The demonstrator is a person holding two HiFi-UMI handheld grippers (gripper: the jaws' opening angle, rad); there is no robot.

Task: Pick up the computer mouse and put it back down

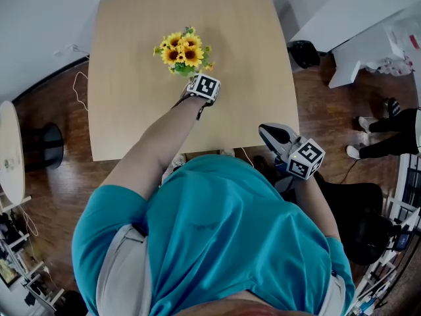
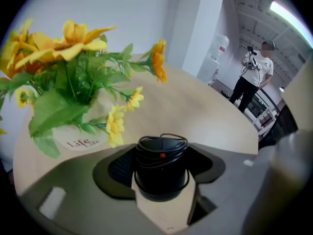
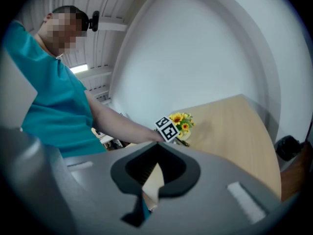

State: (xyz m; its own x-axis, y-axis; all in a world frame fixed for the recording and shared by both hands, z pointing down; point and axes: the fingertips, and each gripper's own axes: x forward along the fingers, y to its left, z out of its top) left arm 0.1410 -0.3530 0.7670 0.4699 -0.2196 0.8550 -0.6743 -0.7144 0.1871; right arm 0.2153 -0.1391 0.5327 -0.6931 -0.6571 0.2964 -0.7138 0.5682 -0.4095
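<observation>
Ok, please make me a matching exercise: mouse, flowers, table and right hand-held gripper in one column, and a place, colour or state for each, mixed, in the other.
1. mouse
2. flowers
3. table
4. right hand-held gripper

a. yellow
b. holds nothing
c. in the left hand-held gripper
d. light wood

Pairs: 1-c, 2-a, 3-d, 4-b.
</observation>
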